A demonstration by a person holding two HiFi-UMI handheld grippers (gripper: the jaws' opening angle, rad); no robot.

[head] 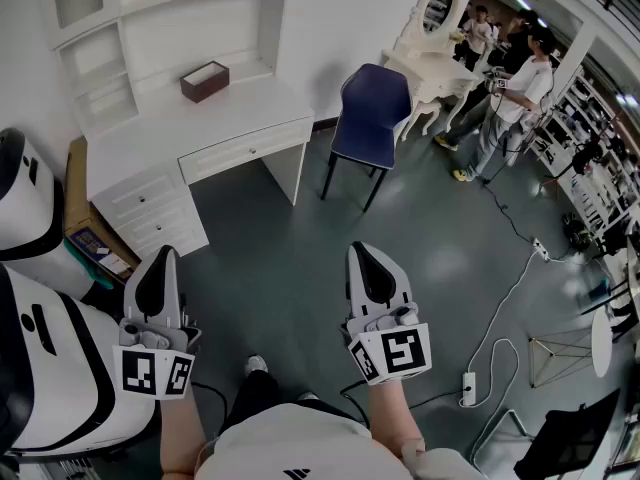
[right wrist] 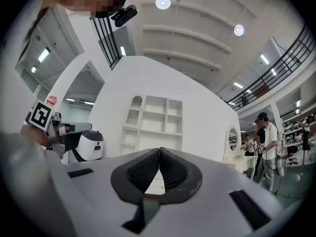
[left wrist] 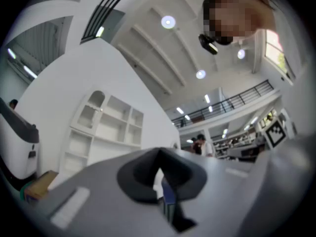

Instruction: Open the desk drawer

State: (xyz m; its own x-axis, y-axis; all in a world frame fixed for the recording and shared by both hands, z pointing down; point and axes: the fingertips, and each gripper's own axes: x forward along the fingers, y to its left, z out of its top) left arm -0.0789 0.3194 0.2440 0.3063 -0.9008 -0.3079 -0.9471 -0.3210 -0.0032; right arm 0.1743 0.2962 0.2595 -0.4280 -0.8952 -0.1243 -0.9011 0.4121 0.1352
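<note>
The white desk (head: 200,128) with shelves above it stands at the far left of the head view. Its wide drawer (head: 245,151) under the top is closed, and a stack of small drawers (head: 150,208) sits left of it. My left gripper (head: 165,260) and right gripper (head: 362,253) are held side by side over the grey floor, well short of the desk. Both are shut with nothing in them. The pads meet in the left gripper view (left wrist: 159,153) and in the right gripper view (right wrist: 159,150). The shelf unit (right wrist: 153,117) shows far beyond the right jaws.
A brown box (head: 204,80) lies on the desk top. A blue chair (head: 370,118) stands right of the desk. A white machine (head: 30,208) and a cardboard box (head: 85,238) stand at the left. People stand by a vanity table (head: 435,58); a power strip (head: 468,388) and cables lie at the right.
</note>
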